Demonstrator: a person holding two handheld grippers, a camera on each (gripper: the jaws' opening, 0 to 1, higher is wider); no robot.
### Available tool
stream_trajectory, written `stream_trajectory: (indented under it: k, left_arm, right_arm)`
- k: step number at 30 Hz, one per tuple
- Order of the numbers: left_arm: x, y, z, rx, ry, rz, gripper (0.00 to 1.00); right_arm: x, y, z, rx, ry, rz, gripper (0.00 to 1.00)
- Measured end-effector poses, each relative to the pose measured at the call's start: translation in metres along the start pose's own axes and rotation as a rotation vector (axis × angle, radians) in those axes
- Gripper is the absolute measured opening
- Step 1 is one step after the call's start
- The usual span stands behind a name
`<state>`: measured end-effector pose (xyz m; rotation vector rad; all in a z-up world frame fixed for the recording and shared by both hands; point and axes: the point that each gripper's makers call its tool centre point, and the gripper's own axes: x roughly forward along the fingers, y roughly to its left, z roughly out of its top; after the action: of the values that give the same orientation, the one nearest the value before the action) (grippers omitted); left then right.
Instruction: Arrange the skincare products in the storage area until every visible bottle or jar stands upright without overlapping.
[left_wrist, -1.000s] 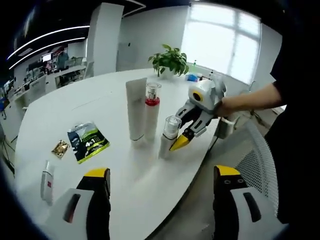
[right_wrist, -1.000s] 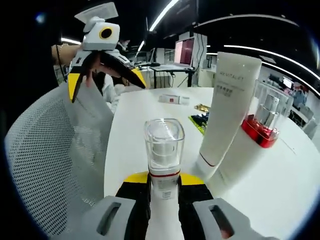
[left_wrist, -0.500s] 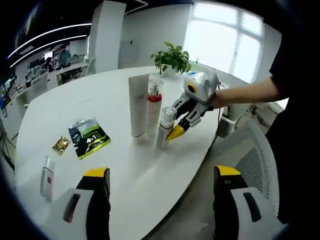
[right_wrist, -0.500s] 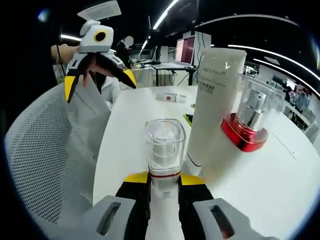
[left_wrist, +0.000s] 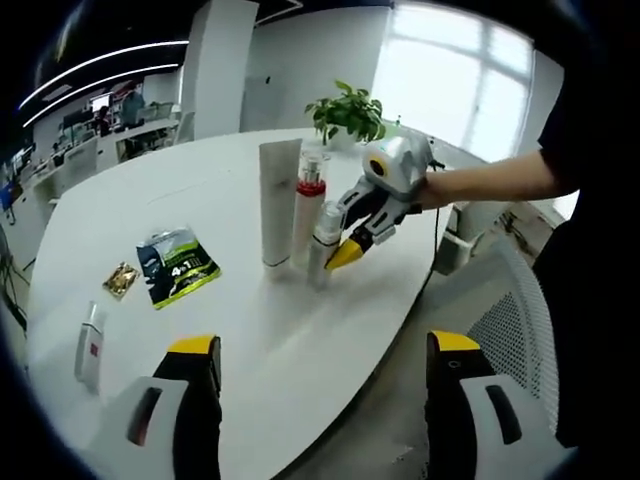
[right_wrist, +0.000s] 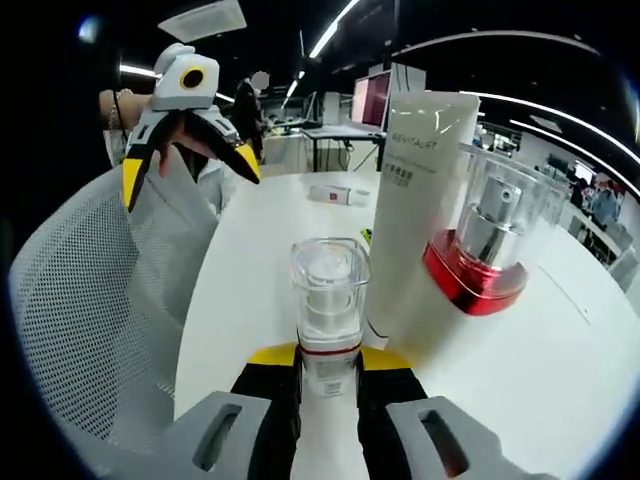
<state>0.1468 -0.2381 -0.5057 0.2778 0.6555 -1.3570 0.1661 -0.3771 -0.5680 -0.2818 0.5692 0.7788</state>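
I see a big white table (left_wrist: 200, 190). On it stand a tall white tube (left_wrist: 276, 205), a bottle with a red ring (left_wrist: 308, 205) and a small clear-capped bottle (left_wrist: 323, 243), close together. A green packet (left_wrist: 178, 270), a gold packet (left_wrist: 120, 280) and a little white tube (left_wrist: 89, 345) lie flat. A plant (left_wrist: 349, 113) sits at the far edge.

Your right gripper (right_wrist: 328, 375) hides the small bottle's (right_wrist: 329, 300) lower half. Red-collared bottle (right_wrist: 478, 270) body lost behind it and the tube (right_wrist: 410, 200). Sachet (left_wrist: 120, 280) print too small to read.
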Motion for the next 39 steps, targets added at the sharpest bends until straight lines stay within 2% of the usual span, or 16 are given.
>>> stream_trajectory:
  k: [17,25,39]
  left_arm:
    - [0.0021,-0.0023,-0.0002,-0.007,0.001,-0.007,0.76]
    - [0.0028,-0.0024,-0.0021,-0.010,0.002,-0.008,0.76]
    - [0.0038,-0.0023,-0.0023,-0.012,-0.006,-0.008,0.76]
  right_arm:
    - [-0.0015,0.0006,0.0029,-0.019,0.021,0.000,0.12]
    - [-0.0024,0.0000,0.0000,-0.022,0.032,0.022,0.12]
    - [-0.0074,0.0007,-0.0059,-0.008,0.060,0.016,0.12]
